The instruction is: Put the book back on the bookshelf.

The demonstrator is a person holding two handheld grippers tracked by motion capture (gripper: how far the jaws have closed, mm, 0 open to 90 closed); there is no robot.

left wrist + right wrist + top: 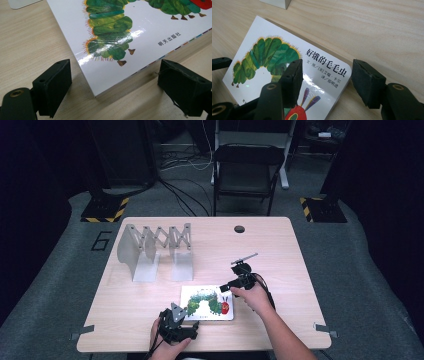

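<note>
A white picture book (207, 302) with a green caterpillar on its cover lies flat near the table's front edge. My left gripper (185, 316) is at the book's near left corner. In the left gripper view its jaws (113, 72) stand wide open on either side of that corner of the book (112, 37), with neither pad touching it. My right gripper (231, 287) is at the book's far right corner. In the right gripper view it (327, 68) is open: one jaw hangs over the cover of the book (262, 65) and the other stands just beyond the rounded corner.
A grey metal accordion file rack (155, 250) stands on the wooden table (280, 250) behind and left of the book. A cable hole (239, 228) sits near the far edge. A black chair (245, 170) stands beyond the table.
</note>
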